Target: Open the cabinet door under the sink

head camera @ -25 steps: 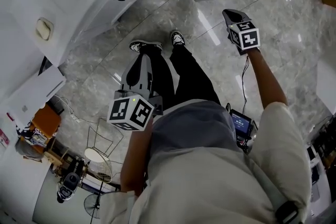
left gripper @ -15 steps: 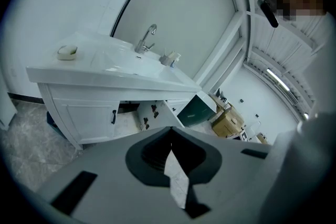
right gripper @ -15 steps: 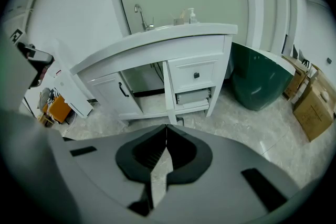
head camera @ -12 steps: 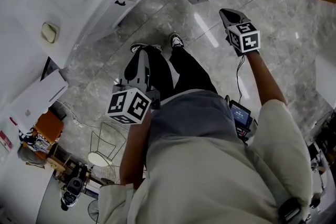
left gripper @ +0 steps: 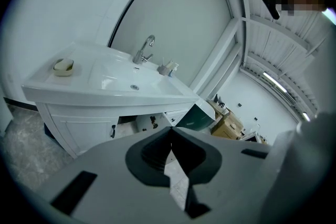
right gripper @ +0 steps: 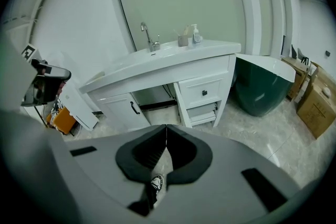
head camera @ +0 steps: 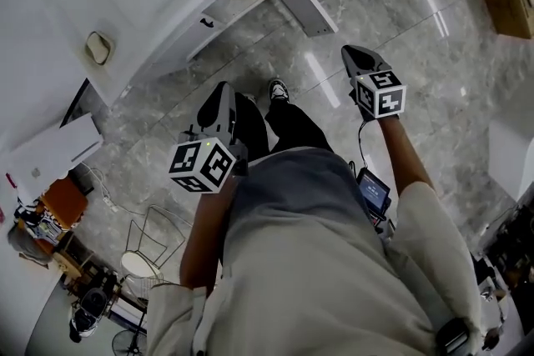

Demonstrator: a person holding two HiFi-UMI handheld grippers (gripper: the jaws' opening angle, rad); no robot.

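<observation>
My left hand-held gripper [left gripper: 170, 134] and right hand-held gripper [right gripper: 166, 128] are both pressed together, empty. The cabinet door [right gripper: 118, 113], center-left, looks stiff and hinged; I'd hook its slim black handle [right gripper: 134, 108].

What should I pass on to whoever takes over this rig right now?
Left gripper: jaws together, empty.
Right gripper: jaws together, empty.
Both are held well short of the vanity and touch nothing.
The cabinet door under the sink is shut. Its black handle is on the edge beside the open bay.
Done: nothing on that door.
Left: move in, open one gripper, close it on the handle, and swing the door out.
</observation>
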